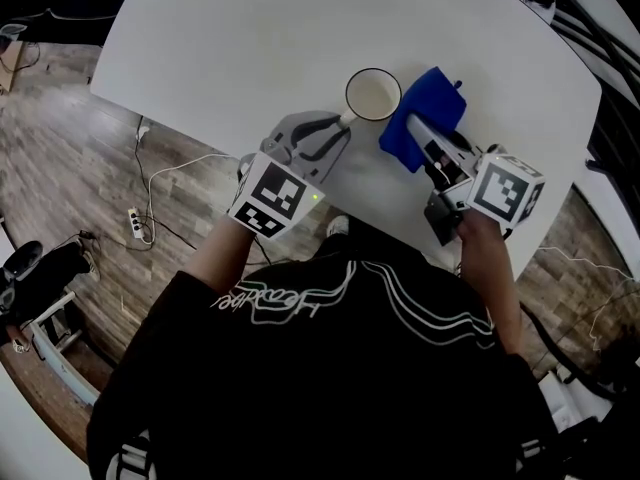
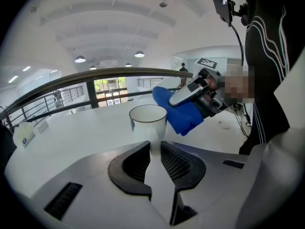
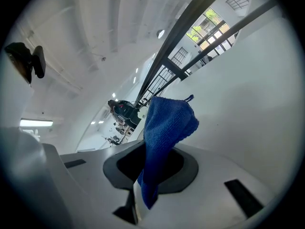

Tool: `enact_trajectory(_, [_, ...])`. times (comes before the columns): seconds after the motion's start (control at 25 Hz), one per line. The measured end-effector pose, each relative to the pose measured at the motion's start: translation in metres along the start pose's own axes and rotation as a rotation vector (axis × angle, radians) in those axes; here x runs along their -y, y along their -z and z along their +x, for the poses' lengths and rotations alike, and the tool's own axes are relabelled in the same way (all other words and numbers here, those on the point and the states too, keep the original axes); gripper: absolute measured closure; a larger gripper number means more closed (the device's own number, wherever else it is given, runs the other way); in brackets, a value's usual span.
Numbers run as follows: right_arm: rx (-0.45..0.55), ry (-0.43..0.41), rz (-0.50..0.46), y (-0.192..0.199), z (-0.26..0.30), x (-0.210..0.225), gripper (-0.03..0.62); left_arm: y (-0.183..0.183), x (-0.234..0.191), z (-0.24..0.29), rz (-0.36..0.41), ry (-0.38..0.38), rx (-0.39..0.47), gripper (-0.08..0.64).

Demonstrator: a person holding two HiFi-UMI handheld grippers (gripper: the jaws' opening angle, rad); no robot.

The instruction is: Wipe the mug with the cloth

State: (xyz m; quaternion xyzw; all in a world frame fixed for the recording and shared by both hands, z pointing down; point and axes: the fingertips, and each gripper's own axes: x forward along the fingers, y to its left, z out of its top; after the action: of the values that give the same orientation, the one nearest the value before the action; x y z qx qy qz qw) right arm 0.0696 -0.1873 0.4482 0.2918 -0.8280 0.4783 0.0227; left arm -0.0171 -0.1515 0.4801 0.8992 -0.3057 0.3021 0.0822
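Steadying the mug [image 1: 373, 95] is the step in hand: it stands upright on the white table [image 1: 240, 38], its handle pinched in our left gripper's [image 1: 340, 126] closed jaws. Our right gripper [image 1: 418, 125] is clamped on the blue cloth [image 1: 430, 108], just beside the mug's wall. Next, we judge, we must press the cloth against that wall and rub around it.

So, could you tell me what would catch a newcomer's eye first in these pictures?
The bright blue cloth stands out most, pinched in the right hand-held gripper and held close beside the mug. The mug, white with a dark rim, stands upright on the white table, and the left hand-held gripper is closed on its handle.
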Motion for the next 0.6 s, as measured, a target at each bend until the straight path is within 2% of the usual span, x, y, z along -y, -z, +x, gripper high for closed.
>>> enact_trajectory(0.24, [-0.055,0.043,0.015,0.002,0.013,0.024,0.541,0.005,-0.008,0.005,0.016,-0.002,-0.011,0.489])
enact_trajectory(0.44, [-0.150,0.114,-0.030,0.012,0.019,0.040,0.541,0.002,-0.004,0.005,0.026,0.004,-0.009,0.486])
enact_trajectory(0.6, [-0.226,0.151,-0.101,0.015,0.021,0.044,0.541,0.001,-0.003,0.005,0.033,0.004,-0.008,0.486])
